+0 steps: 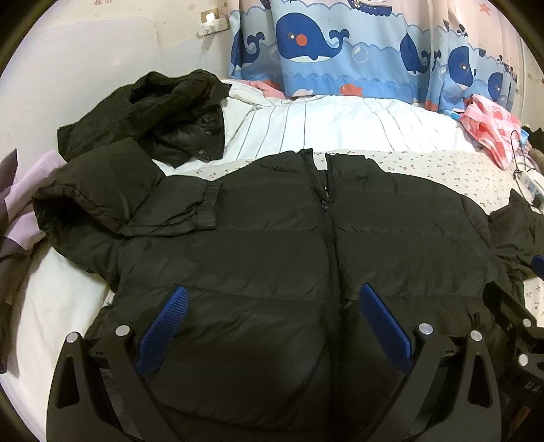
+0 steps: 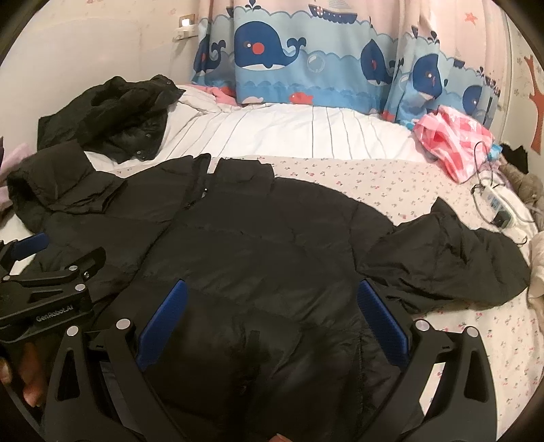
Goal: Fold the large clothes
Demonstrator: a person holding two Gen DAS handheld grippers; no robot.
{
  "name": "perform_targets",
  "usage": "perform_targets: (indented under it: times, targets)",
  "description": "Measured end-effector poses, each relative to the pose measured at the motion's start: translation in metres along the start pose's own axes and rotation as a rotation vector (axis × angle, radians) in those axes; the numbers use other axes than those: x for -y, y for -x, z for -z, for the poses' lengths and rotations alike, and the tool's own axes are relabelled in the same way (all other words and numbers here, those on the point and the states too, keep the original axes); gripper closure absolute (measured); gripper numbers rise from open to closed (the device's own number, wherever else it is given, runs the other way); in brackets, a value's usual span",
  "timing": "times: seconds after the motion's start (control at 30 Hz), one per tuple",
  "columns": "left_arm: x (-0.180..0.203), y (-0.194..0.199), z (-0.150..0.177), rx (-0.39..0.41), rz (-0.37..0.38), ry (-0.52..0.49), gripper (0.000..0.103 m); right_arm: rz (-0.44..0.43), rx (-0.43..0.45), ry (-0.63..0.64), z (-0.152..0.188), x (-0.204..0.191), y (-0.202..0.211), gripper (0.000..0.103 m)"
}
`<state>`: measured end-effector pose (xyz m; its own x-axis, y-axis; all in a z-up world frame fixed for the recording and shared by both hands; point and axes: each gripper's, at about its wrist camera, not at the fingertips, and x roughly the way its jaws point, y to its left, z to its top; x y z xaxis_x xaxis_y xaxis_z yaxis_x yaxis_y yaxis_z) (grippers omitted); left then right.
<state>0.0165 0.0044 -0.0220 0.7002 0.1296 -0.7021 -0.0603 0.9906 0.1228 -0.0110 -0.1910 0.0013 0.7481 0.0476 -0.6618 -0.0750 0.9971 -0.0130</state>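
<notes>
Left gripper (image 1: 272, 323) gapes just above black puffer jacket (image 1: 272, 221).

Bed (image 2: 340, 176) fills the room's middle, floral sheet w/ white striped duvet (image 2: 289, 132) toward its far side. Behind bed: whale-print curtain (image 2: 289, 51), blue. Left of curtain: pale wall (image 1: 85, 61) w/ lit switch plate (image 1: 209, 16). Light dim, indoor.
</notes>
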Motion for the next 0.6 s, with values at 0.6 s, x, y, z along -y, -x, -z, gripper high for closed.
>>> perform_targets:
  times: [0.6]
  targets:
    - [-0.011,-0.009,-0.002,-0.039,0.035,0.063,0.006,0.074,-0.047,-0.895,0.059,0.383,0.021,0.007]
